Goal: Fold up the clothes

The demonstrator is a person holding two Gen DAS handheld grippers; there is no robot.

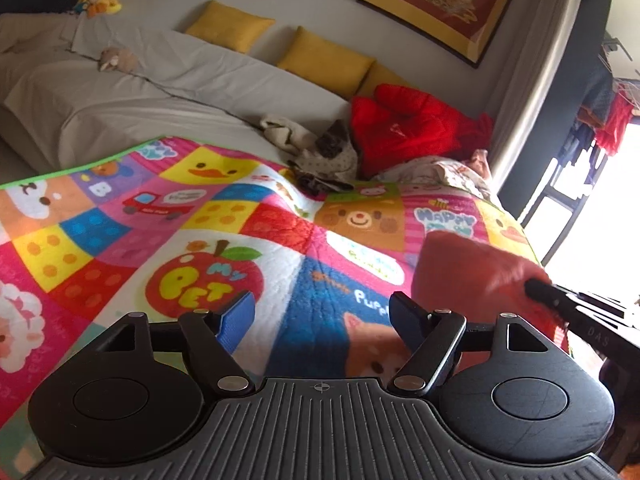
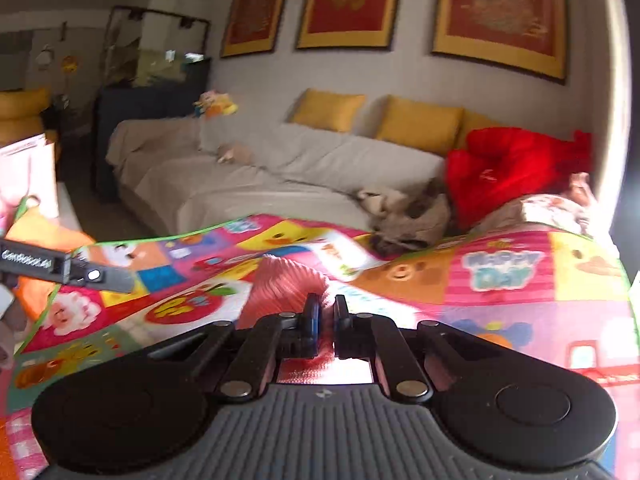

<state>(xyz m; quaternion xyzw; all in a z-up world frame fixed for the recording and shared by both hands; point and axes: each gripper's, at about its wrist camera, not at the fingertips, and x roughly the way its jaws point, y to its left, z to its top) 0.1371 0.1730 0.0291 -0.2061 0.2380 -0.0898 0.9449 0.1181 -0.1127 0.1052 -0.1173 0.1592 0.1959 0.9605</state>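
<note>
A pink ribbed garment (image 2: 286, 284) hangs in my right gripper (image 2: 326, 312), whose jaws are shut on its edge above the colourful play mat (image 2: 500, 308). In the left wrist view the same garment (image 1: 472, 272) shows blurred at the right, with the right gripper (image 1: 534, 286) clamped on it. My left gripper (image 1: 322, 312) is open and empty, blue pads apart, over the mat (image 1: 160, 240). In the right wrist view the left gripper body (image 2: 60, 268) enters from the left edge.
A pile of clothes lies at the mat's far edge: a red jacket (image 1: 404, 124), beige and patterned pieces (image 1: 320, 152). Behind is a grey covered sofa (image 1: 160, 80) with yellow cushions (image 1: 324, 60) and soft toys. A bright window (image 1: 600, 208) is at right.
</note>
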